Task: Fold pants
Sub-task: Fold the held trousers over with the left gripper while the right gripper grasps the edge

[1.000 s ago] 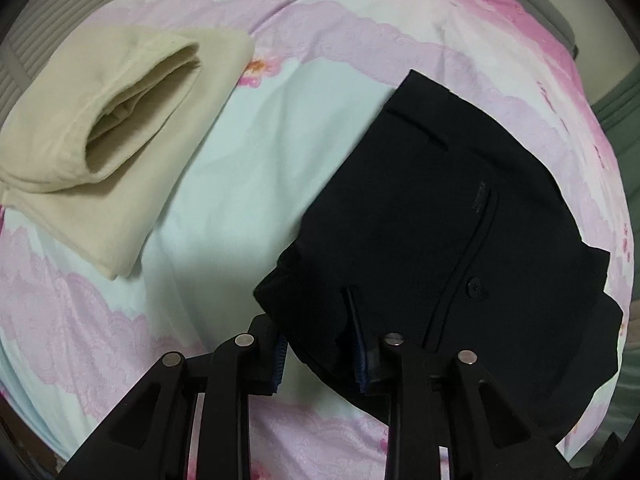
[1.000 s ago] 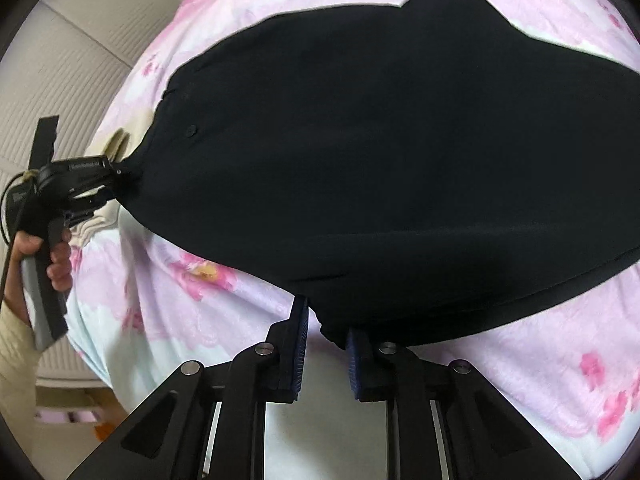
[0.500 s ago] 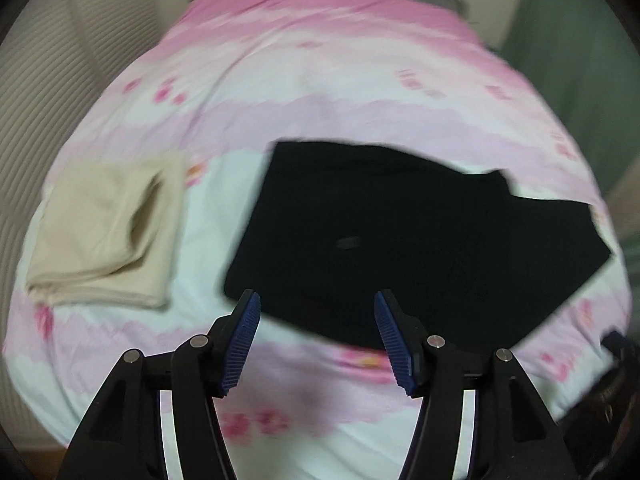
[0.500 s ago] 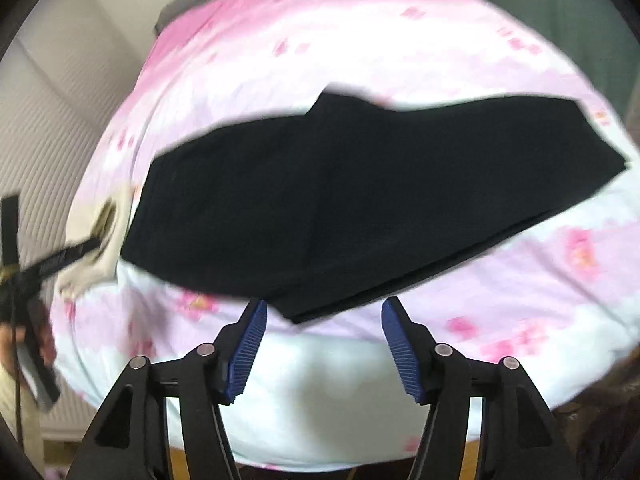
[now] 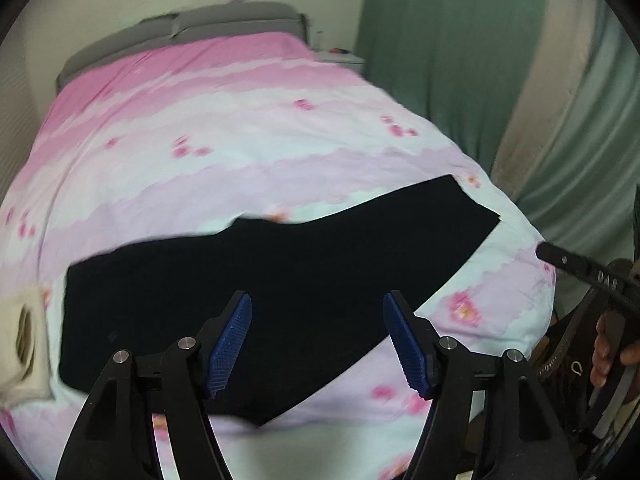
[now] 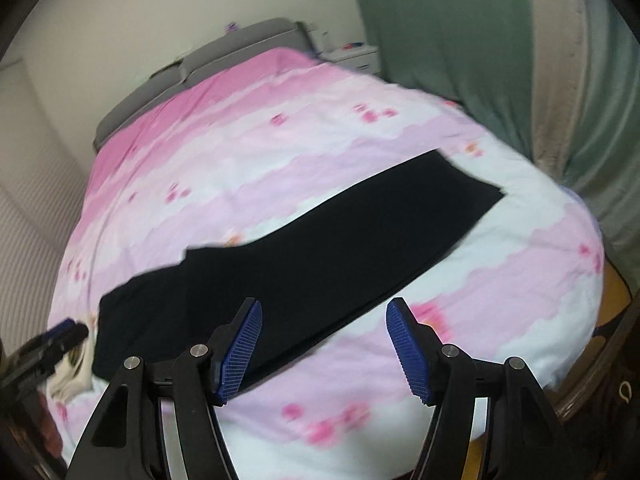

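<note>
Black pants [image 5: 280,280] lie flat across the near end of the bed, folded lengthwise, with the legs running to the right [image 6: 400,216]. My left gripper [image 5: 317,300] hangs above them; its jaws are opening and nothing is between the blue pads. Over the pants' near edge, my right gripper [image 6: 324,304] is also opening and holds nothing. Each gripper shows at the edge of the other's view: the right one in a hand [image 5: 580,272], the left one [image 6: 52,340] blurred.
A folded cream garment [image 5: 24,340] lies at the pants' left end. The bed cover [image 5: 200,140] is pink and white with flowers. A grey headboard [image 5: 180,36] stands at the far end, green curtains [image 5: 460,60] at right, and a white nightstand [image 6: 356,56] behind.
Both grippers have let go of the black pants, opened wide, and pulled up and back from the bed. The pants now lie spread out flat.
</note>
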`<state>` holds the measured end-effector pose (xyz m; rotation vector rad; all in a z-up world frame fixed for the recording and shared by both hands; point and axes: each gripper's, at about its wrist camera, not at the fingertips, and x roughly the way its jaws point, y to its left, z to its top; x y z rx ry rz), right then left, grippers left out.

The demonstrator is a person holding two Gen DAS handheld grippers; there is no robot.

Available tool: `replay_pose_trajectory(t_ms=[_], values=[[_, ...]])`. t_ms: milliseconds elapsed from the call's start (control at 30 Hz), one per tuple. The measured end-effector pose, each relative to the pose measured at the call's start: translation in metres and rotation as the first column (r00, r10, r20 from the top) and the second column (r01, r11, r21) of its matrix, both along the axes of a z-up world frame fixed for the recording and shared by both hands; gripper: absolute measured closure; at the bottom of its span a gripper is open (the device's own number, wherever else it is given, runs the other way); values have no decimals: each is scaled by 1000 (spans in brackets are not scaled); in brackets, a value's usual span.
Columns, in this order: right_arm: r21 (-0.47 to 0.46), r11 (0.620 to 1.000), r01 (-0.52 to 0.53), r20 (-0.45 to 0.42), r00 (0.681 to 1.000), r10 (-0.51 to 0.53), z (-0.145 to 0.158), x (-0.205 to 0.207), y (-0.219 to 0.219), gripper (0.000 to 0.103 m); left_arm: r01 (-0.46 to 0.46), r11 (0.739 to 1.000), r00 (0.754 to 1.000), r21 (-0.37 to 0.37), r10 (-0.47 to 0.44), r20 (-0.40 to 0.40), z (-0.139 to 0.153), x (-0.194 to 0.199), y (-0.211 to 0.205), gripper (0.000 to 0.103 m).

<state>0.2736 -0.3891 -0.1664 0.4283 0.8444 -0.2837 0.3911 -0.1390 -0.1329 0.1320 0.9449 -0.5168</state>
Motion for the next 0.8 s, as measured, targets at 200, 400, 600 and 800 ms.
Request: replay_pose_trajectory(t_ms=[200,400,600,800], values=[[67,995,71,18,997,-72,-16,8,-114,37,100,994,995,39,-100,-3,-11,17,-131,35],[129,983,133,-12,991,-133,-45,26,-201,37,159,985,987,69,-156,-42,-24,41,-223,35],[174,963,208,-43,978,-204,-86,52,-260,37,225,968,974,115,-218,-67,-51,84,-292,35],[252,920,301,-94,954,-286,-134,81,-306,37,397,908,916,132,-384,-114,-88,151,-371,35]])
